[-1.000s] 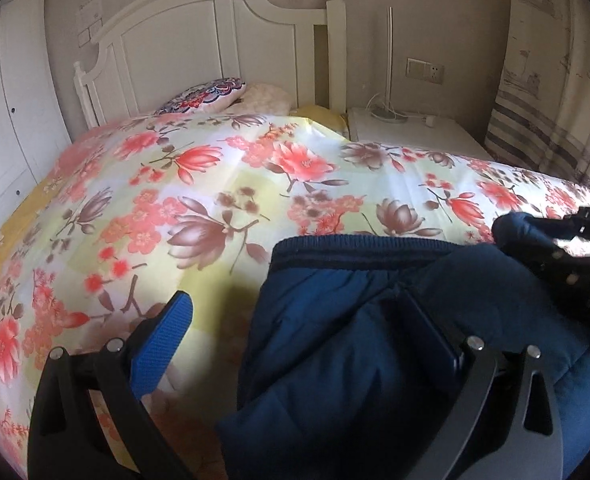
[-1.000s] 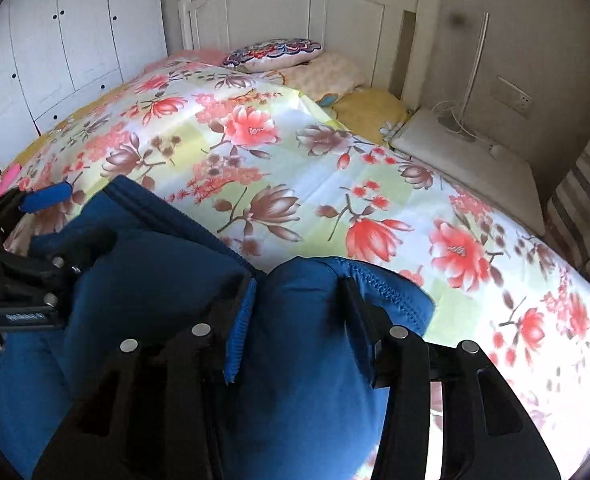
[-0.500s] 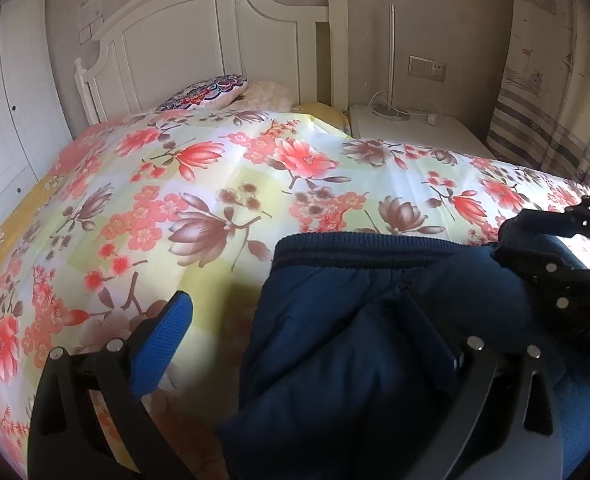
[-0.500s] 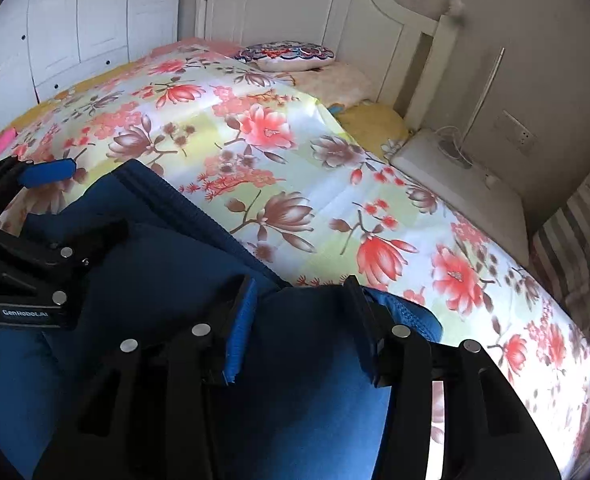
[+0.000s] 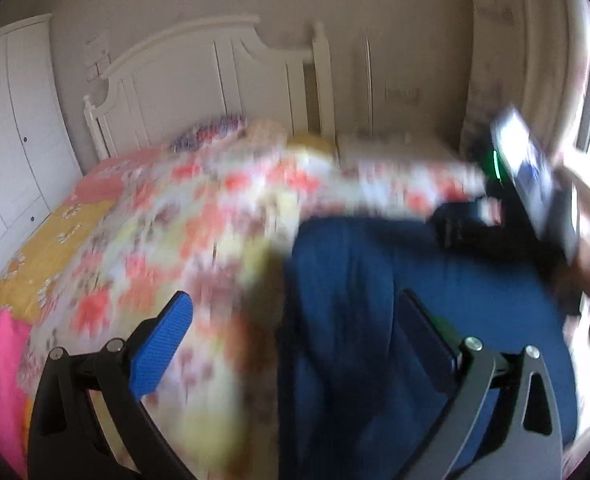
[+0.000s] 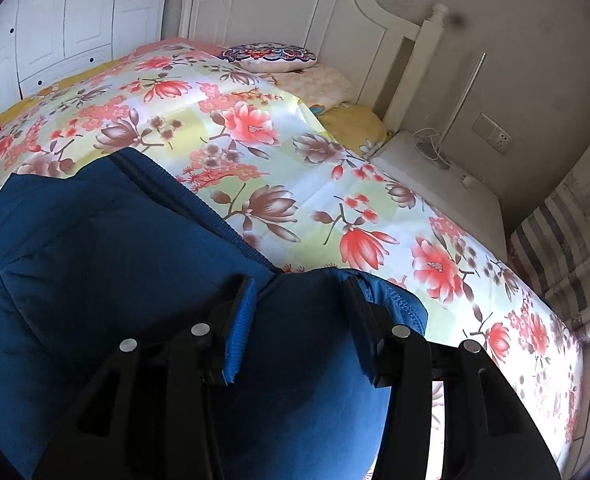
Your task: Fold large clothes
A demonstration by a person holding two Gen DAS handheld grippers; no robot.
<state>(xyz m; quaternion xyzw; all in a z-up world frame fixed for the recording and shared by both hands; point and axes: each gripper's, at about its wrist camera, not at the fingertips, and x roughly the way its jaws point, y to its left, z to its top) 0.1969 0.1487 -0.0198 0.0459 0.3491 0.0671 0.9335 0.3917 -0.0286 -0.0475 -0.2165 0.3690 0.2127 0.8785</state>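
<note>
A dark blue padded jacket (image 6: 95, 260) lies on the flowered quilt (image 6: 255, 152) at the bed's near edge. My right gripper (image 6: 299, 312) is shut on a thick fold of it, and the cloth bulges between the two pads. In the blurred left wrist view the jacket (image 5: 375, 280) fills the lower right. My left gripper (image 5: 295, 332) stands wide open above the quilt and the jacket's left edge, holding nothing. The right gripper (image 5: 467, 224) shows there at the jacket's far right corner, carrying a lit screen (image 5: 531, 176).
A white headboard (image 6: 295, 8) and patterned pillow (image 6: 271, 56) close the far end of the bed. A white nightstand (image 6: 435, 176) with a lamp stands at the right, a striped curtain (image 6: 555, 240) beyond it. White wardrobe doors (image 6: 75, 20) line the left.
My left gripper has pulled back and up from the jacket, blurring its view, and has left the right wrist view. The right gripper keeps its hold on the fold.
</note>
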